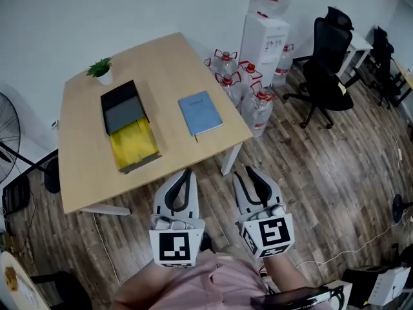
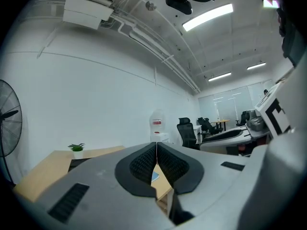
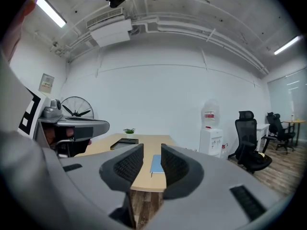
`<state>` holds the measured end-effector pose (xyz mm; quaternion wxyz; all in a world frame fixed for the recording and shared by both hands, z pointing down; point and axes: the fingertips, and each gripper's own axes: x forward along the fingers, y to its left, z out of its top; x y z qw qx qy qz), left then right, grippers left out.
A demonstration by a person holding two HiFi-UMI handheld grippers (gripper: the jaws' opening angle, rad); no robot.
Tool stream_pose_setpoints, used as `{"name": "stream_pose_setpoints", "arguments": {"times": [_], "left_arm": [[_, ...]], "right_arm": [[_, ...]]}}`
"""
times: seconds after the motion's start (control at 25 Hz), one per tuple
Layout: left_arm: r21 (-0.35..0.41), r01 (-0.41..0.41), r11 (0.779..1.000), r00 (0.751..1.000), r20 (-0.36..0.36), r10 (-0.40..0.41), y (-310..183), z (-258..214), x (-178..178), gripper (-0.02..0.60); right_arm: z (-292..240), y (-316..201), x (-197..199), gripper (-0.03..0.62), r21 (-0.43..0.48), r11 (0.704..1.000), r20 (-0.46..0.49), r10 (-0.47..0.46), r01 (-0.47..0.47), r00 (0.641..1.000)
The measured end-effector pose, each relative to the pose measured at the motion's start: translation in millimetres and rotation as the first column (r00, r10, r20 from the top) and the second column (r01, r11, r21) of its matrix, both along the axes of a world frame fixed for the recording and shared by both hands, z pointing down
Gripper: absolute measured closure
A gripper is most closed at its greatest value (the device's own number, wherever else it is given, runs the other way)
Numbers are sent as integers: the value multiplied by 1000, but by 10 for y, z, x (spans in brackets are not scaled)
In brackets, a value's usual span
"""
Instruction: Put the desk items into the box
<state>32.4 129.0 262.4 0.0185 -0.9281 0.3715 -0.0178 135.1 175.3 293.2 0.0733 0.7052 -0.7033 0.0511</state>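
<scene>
A pale, matt wood-grain tabletop (image 1: 168,63) stands on a darker plank floor (image 1: 322,166) that has a faint sheen. The blue notebook (image 1: 200,113) has a smooth cover. The black box (image 1: 121,99) looks matt, and the yellow sheet (image 1: 133,144) in it is crinkled and shiny. The left tongs (image 2: 156,152) and right tongs (image 3: 151,159) have matt grey plastic shells and black ribbed pads (image 3: 125,166).

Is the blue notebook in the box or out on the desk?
Out: the notebook lies flat on the desk, beside the box.
</scene>
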Motion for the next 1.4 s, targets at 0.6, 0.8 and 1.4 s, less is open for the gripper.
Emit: {"name": "stream_pose_setpoints", "arguments": {"times": [0.6, 0.8, 1.4], "left_arm": [[-86, 10, 996, 997, 75, -3, -572, 403, 532, 568], [-118, 61, 991, 991, 123, -47, -1016, 594, 829, 568], [-20, 286, 958, 954, 102, -283, -1960, 99, 1208, 568]], "right_arm": [[343, -589, 566, 488, -64, 998, 45, 17, -14, 999], [562, -1081, 922, 487, -98, 995, 74, -28, 35, 997], [91, -2366, 1568, 485, -14, 976, 35, -217, 217, 976]]}}
